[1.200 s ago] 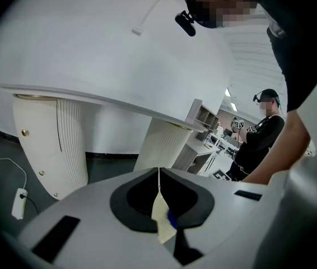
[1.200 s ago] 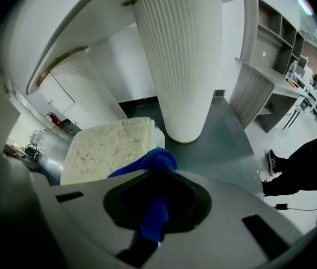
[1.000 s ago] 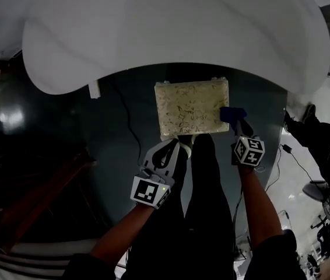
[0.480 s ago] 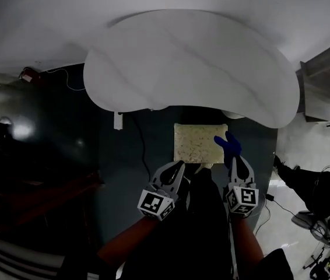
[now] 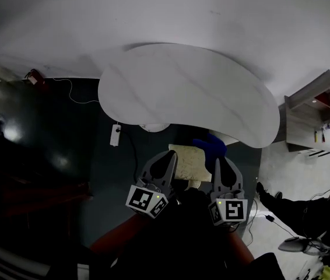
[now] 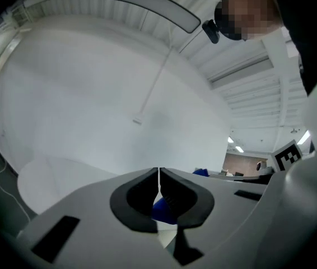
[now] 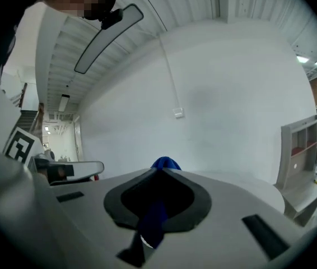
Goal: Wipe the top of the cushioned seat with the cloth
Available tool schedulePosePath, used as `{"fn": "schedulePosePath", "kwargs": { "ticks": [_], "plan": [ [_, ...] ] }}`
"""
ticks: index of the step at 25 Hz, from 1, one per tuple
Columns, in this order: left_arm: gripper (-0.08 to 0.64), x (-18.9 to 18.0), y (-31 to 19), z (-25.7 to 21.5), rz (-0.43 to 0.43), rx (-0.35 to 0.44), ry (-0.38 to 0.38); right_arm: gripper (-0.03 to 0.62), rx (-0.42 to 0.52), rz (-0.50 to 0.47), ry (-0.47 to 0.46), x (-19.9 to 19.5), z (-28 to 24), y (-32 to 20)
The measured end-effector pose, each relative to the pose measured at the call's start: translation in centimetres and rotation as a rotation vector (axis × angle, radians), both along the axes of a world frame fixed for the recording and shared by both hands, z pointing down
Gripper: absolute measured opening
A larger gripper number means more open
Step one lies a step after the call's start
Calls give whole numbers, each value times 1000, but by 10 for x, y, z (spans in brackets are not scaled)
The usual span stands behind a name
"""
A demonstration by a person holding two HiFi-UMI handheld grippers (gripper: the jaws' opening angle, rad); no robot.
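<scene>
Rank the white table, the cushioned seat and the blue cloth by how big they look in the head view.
1. white table, by far the largest.
2. cushioned seat, only partly visible.
3. blue cloth, close to the seat's visible part and likely nearer the camera, so this order is unsure.

You have no words, numbers or brand names to read here. The cube (image 5: 146, 200) on your left gripper (image 5: 170, 154) and the cube (image 5: 229, 210) on your right gripper (image 5: 217, 159) bear only black-and-white square marker patterns, not lettering.

Just beyond cushioned seat (image 5: 188, 162), overhanging white table (image 5: 188, 92).
</scene>
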State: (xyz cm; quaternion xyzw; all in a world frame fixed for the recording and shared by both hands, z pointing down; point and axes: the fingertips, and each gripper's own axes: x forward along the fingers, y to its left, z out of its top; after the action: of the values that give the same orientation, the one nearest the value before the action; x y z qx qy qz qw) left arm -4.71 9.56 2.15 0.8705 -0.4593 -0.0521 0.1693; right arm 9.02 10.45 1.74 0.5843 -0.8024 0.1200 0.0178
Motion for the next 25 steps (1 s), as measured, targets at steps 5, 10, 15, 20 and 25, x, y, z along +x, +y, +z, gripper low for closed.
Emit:
{"fn": "schedulePosePath", "kwargs": {
  "ticks": [5,10,15,20,25],
  "plan": [
    [21,9,1,-38,45,129,-48,49,91,-35,48,-31,-53,-5],
    [21,-11,-4,-51,-41,144,-118,49,143,-33,94,-54,-68,-8],
    [21,-28,-6,-53,-89,132,-133,49,158,-56,107,-74,-75,-8],
    [21,-33,-1,-57,-95,147,-120,49,161,-71,116,-85,-79,0],
    [21,-34,6,-57,-101,143,-104,49,164,-92,128,-91,-80,10]
  ]
}}
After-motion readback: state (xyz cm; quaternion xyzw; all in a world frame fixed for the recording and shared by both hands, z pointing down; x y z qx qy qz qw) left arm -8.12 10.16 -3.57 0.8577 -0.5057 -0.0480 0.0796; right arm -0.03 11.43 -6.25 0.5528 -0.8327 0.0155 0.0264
